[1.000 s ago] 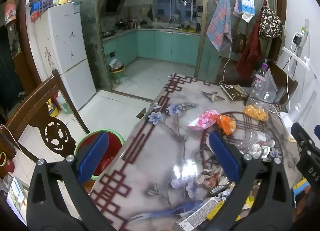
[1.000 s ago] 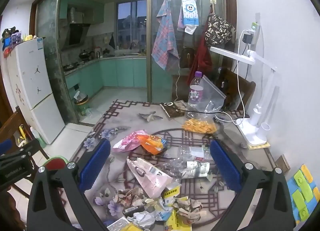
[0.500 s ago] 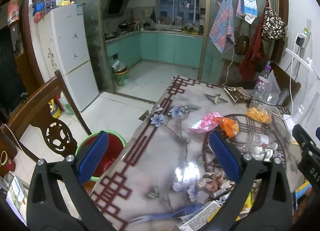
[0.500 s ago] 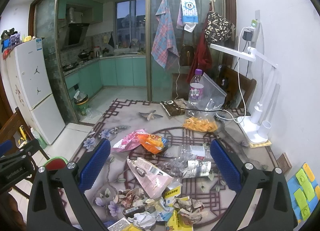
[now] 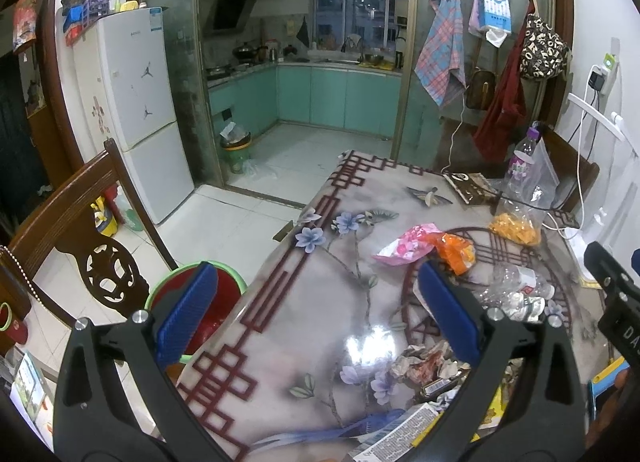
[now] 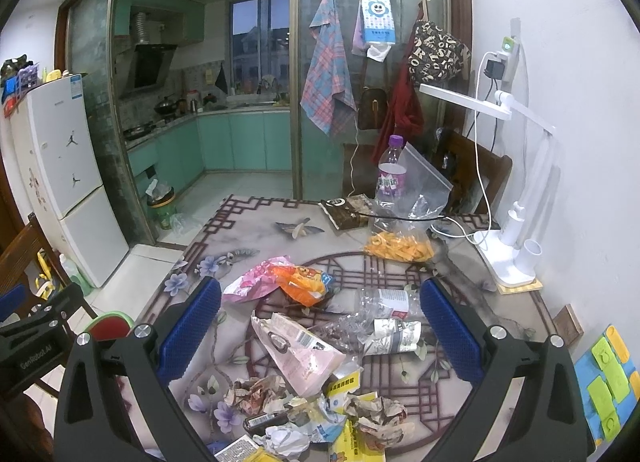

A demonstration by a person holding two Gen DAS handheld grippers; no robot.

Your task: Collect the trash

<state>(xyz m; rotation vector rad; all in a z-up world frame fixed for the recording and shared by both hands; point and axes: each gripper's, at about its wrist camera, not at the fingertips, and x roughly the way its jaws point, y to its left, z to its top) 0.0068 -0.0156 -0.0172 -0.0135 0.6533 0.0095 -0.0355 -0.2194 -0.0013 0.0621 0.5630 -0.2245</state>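
Between the fingers: both pairs of blue-padded fingers stand spread wide with nothing gripped; the left gripper (image 5: pixel 316 318) hangs above the bare, patterned side of the bench, the right gripper (image 6: pixel 320 330) above the litter.

Landmark: the pale pink, flat foil snack pouch (image 6: pixel 298 354), lying just ahead of the right gripper, roughly midway between its pads.

Trash near the pouch: a crushed clear plastic bottle (image 6: pixel 384 302) just behind and to its right; a pink wrapper (image 6: pixel 256 280) and an orange wrapper (image 6: pixel 300 282) further behind, touching each other; crumpled paper wads (image 6: pixel 260 390) and yellow printed scraps (image 6: pixel 352 382) in front of it, nearest the camera.

Not trash, by my judgement: an upright purple-capped bottle (image 6: pixel 391 174) and a clear zip bag of orange snacks (image 6: pixel 400 246), well behind the pouch, beside a white desk lamp (image 6: pixel 516 238).

Bin: a red bucket with a green rim (image 5: pixel 208 298) on the floor, left of the bench edge, well apart from the pouch.

Bench: a glossy floral-printed top with dark red fretwork (image 5: pixel 304 326).

Change: over the last second both views have lifted and tilted back slightly, showing more of the far bench; the litter itself has not shifted.

Meaning: collection has not begun; this looks like a survey before the first pick, probably the pouch.
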